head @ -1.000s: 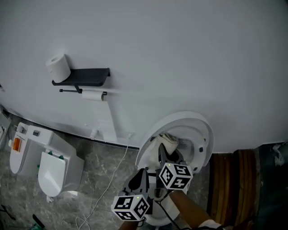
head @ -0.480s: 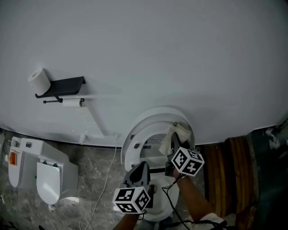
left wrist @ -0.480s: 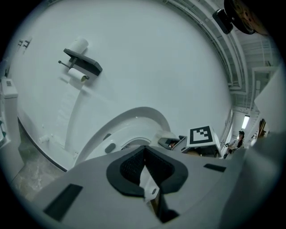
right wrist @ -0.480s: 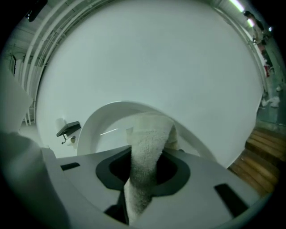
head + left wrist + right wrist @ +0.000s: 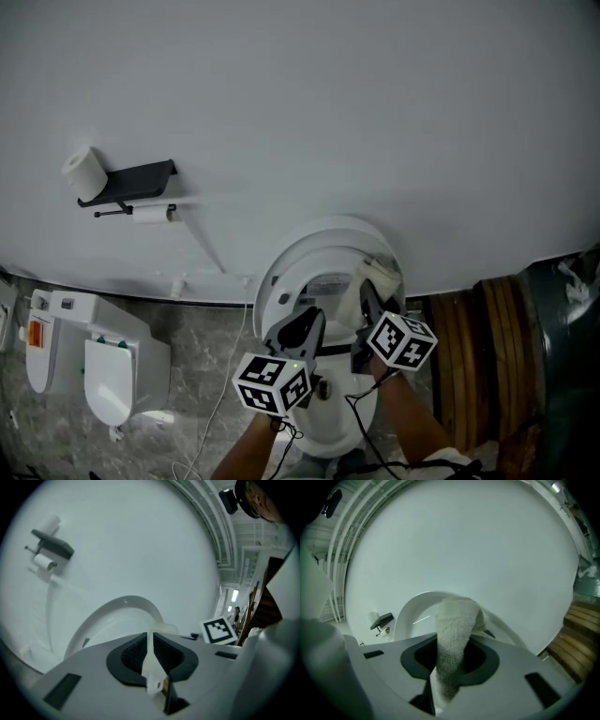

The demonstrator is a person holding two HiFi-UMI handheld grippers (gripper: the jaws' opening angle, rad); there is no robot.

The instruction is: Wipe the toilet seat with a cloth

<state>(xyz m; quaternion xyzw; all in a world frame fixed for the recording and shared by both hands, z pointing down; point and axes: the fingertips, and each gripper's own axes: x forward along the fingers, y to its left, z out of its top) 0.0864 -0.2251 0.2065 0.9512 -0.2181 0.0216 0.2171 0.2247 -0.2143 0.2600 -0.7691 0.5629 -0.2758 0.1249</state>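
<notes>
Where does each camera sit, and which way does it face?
Head view: on the person's head, facing steeply down at the toilet against the wall; the left gripper, right gripper and forearms show.
Left gripper view: rides the left gripper, facing along its fingers, together and just opening, nothing between, toward the raised seat.
Right gripper view: rides the right gripper, facing the raised seat past the cloth it grips.
Shared: both gripper views hold the raised seat and paper shelf.

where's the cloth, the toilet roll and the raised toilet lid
cloth [image 5: 454,639], right gripper view, mid-length of the strip
toilet roll [image 5: 86,172], head view, its rounded side
toilet lid [image 5: 314,234], head view, its upper rim
</notes>
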